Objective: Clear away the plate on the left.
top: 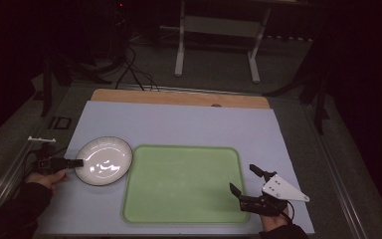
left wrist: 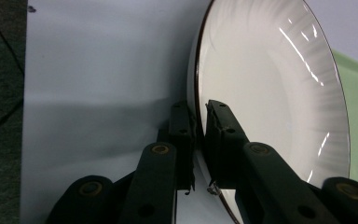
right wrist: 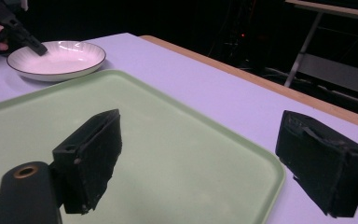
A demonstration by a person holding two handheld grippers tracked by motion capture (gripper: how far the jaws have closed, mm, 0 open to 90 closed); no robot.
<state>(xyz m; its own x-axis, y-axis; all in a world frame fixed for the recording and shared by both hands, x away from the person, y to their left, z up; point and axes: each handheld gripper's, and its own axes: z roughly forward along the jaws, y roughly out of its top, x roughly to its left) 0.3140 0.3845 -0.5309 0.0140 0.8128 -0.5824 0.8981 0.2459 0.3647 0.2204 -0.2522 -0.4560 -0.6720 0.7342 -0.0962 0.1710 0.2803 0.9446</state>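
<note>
A round white plate with a thin dark rim [top: 104, 161] sits on the pale blue table top [top: 179, 122], near its left side. The plate is just beside the left edge of a big flat green tray with rounded corners [top: 184, 184]. It looks like it touches the tray, but that is hard to tell.

The left gripper [top: 77, 162] comes in from the left, with a hand [top: 47, 178] behind it. In the left gripper view its two black jaws are squeezed on the plate's rim [left wrist: 196, 93], one jaw under the rim and one jaw on top. The plate [right wrist: 57, 58] lies flat on the table.

The right gripper [top: 245, 180] is over the tray's near right corner. Its jaws are spread wide apart and grip nothing. In the right gripper view the green tray [right wrist: 168, 154] lies below the two jaws.

A wooden strip [top: 179, 97] runs along the far edge of the table. Behind it stands a white metal frame [top: 218, 37] on the dark floor.
</note>
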